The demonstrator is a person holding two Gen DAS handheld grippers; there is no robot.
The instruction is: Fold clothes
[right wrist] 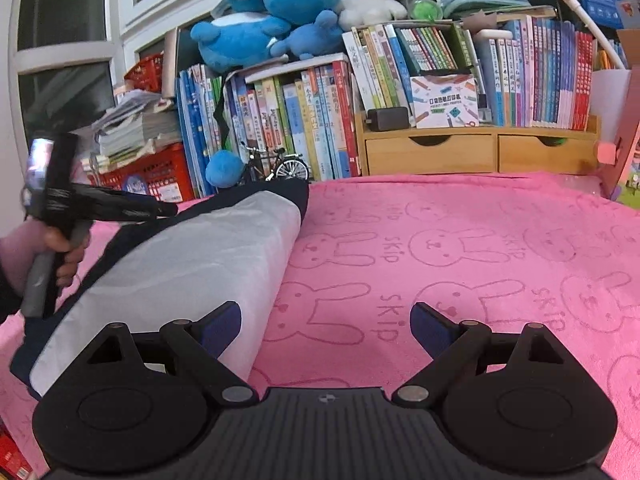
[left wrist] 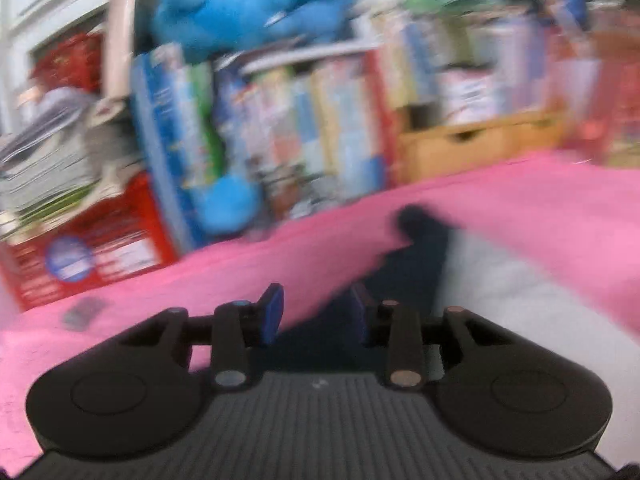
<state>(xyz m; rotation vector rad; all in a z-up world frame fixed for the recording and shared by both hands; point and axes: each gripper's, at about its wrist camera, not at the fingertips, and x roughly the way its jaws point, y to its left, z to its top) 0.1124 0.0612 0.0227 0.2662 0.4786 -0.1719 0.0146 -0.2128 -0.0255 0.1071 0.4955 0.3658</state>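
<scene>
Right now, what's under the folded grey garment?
The grey garment lies on the pink bunny-print towel, which shows all around it. Its own navy layer edges the underside. Anything else beneath is covered.

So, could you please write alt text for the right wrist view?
The right hand-held gripper hangs open over a pink bunny-print towel, its left finger beside a folded grey and navy garment. At far left a hand holds the left hand-held gripper over the garment; books and plush toys fill the back.
</scene>
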